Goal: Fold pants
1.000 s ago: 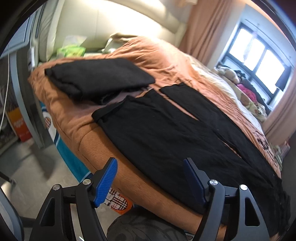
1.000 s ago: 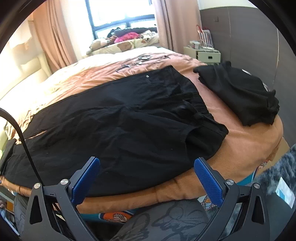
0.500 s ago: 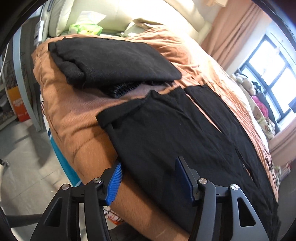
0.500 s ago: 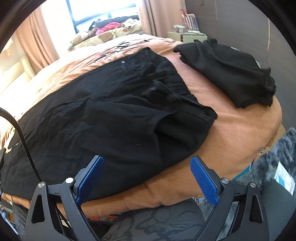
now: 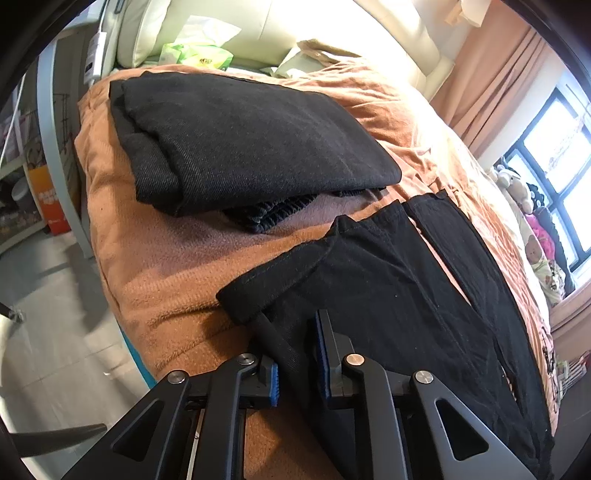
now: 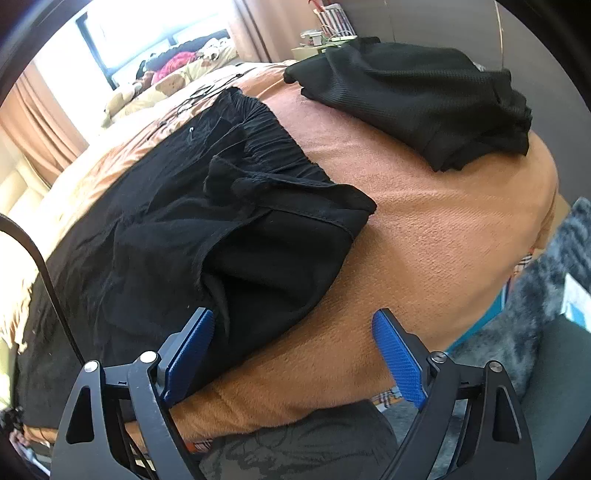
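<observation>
Black pants (image 5: 388,295) lie flat across the orange blanket (image 5: 166,277), leg ends in the left wrist view, gathered waistband (image 6: 266,147) in the right wrist view. My left gripper (image 5: 295,358) is at the near leg's hem; its jaws are closing and the blue pads pinch a ridge of the black cloth. My right gripper (image 6: 291,354) hovers over the near waist corner of the pants (image 6: 221,240). Its jaws stand wide and are closing slowly. The cloth's edge lies by the left pad (image 6: 188,350), bare blanket (image 6: 443,240) by the other.
A folded dark garment (image 5: 251,147) lies beyond the leg ends, near the cream headboard (image 5: 295,33) and a green tissue pack (image 5: 195,55). Another black folded garment (image 6: 424,92) sits past the waist. Floor (image 5: 44,314) and a grey rug (image 6: 535,314) border the bed's near edge.
My left gripper has come down to the leg hem and its jaws have drawn together on the cloth. My right gripper has dropped closer to the waist corner, rolled, and narrowed a little.
</observation>
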